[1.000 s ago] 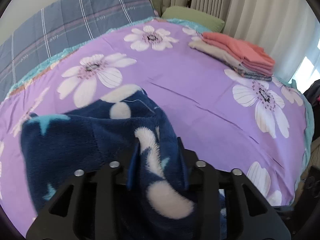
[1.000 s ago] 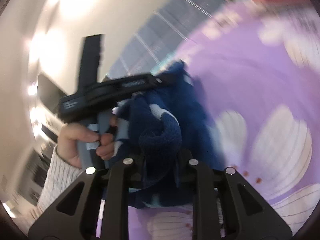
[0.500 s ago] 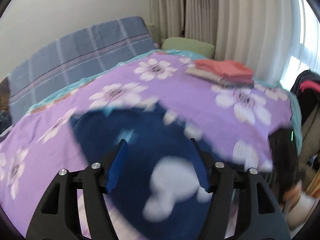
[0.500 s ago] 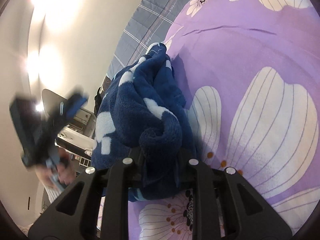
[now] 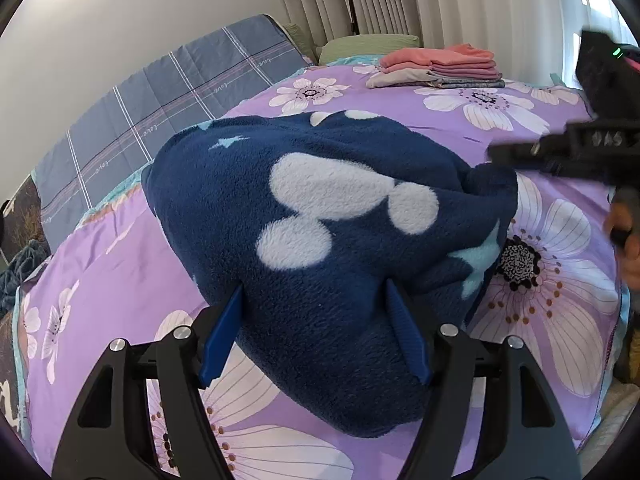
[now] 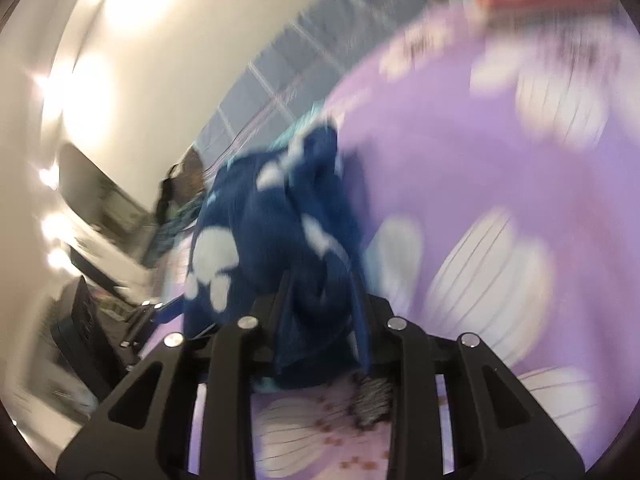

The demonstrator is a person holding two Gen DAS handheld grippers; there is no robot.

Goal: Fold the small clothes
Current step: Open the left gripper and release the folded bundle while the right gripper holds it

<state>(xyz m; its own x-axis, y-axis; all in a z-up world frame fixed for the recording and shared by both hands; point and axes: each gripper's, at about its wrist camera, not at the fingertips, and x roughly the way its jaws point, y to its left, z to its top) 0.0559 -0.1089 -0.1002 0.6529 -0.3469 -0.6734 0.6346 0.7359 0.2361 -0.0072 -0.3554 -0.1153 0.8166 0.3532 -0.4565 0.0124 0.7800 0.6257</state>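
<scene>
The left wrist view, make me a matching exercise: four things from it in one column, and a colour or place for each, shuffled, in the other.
Things:
1. fleece garment
2. folded clothes stack
3. green pillow
4. plaid quilt

Descriptions:
A. against the curtains at the far end of the bed
B. dark blue with white blobs, lying between the open fingers of the left hand-held gripper
C. blue-grey with thin lines, along the wall
D. salmon pink on top, on the purple flowered bedspread

Pairs: 1-B, 2-D, 3-A, 4-C
</scene>
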